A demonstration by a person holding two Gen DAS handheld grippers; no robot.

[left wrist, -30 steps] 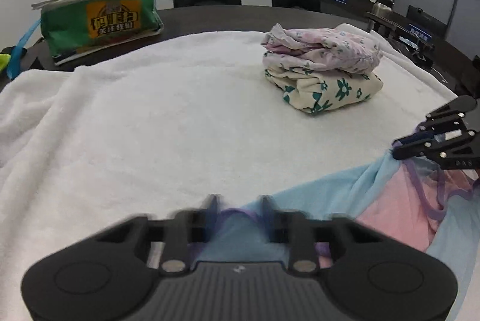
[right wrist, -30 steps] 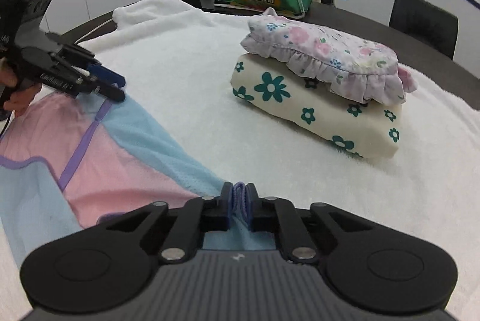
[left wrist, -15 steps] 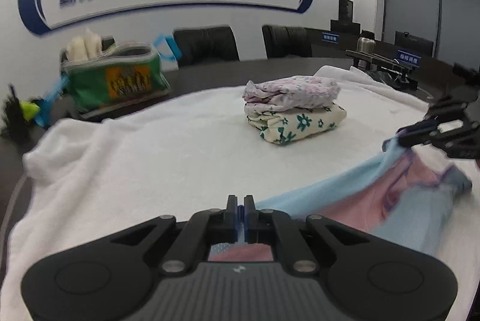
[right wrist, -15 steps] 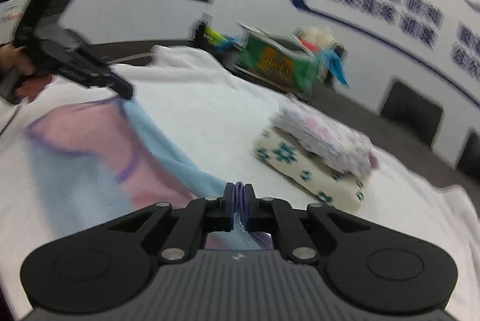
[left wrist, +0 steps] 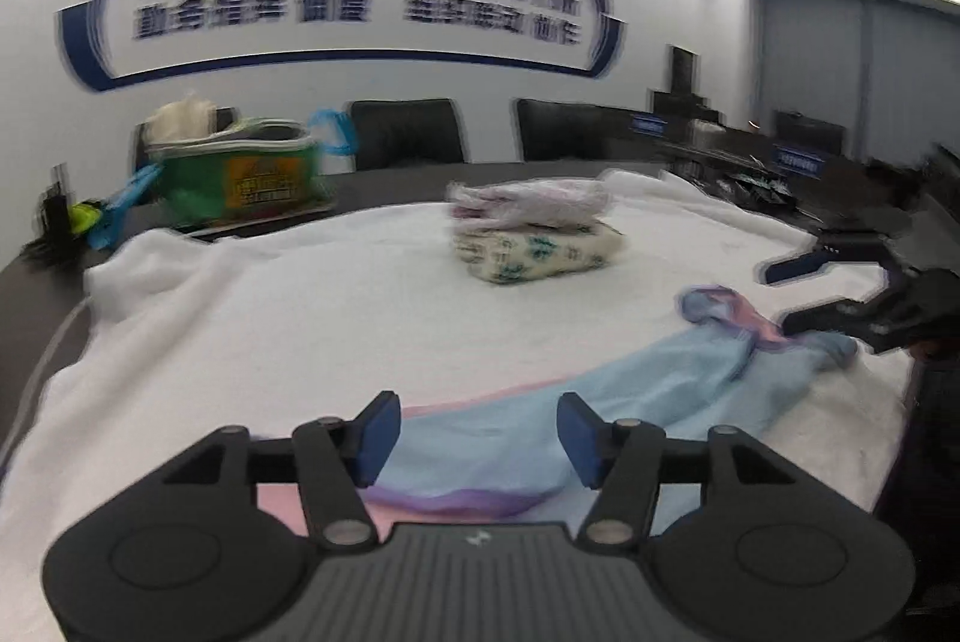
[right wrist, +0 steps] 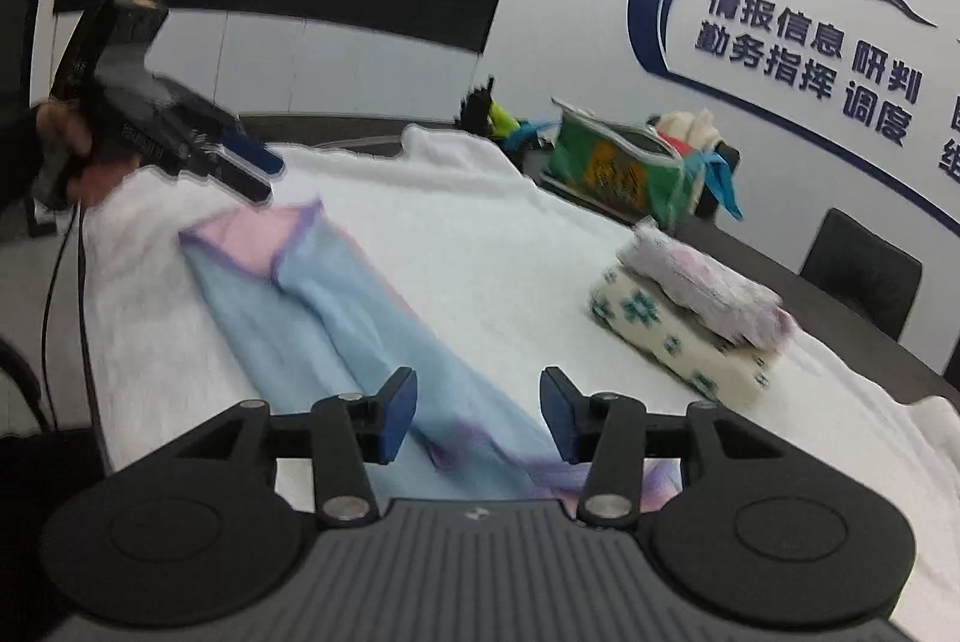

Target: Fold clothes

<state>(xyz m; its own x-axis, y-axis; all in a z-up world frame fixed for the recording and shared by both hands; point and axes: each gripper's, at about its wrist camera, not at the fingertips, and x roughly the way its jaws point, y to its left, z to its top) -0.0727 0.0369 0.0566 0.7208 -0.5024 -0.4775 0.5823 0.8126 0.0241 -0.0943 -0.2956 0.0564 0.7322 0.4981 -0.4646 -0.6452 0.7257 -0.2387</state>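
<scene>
A light blue and pink garment (left wrist: 528,432) with purple trim lies loose on the white towel (left wrist: 300,318), stretched between the two grippers; it also shows in the right wrist view (right wrist: 336,306). My left gripper (left wrist: 477,438) is open and empty just above one end of it. My right gripper (right wrist: 477,411) is open and empty above the other end. Each gripper shows in the other's view: the right one (left wrist: 798,294) and the left one (right wrist: 258,174), both open.
A stack of two folded floral garments (left wrist: 534,237) sits further back on the towel (right wrist: 690,318). A green bag (left wrist: 240,180) with blue handles stands on the dark table behind. Black chairs (left wrist: 408,132) line the far side. The towel's near edge (right wrist: 96,318) drops off.
Both grippers have opened and let go of the garment, which now lies on the towel. Both have lifted and drawn back a little.
</scene>
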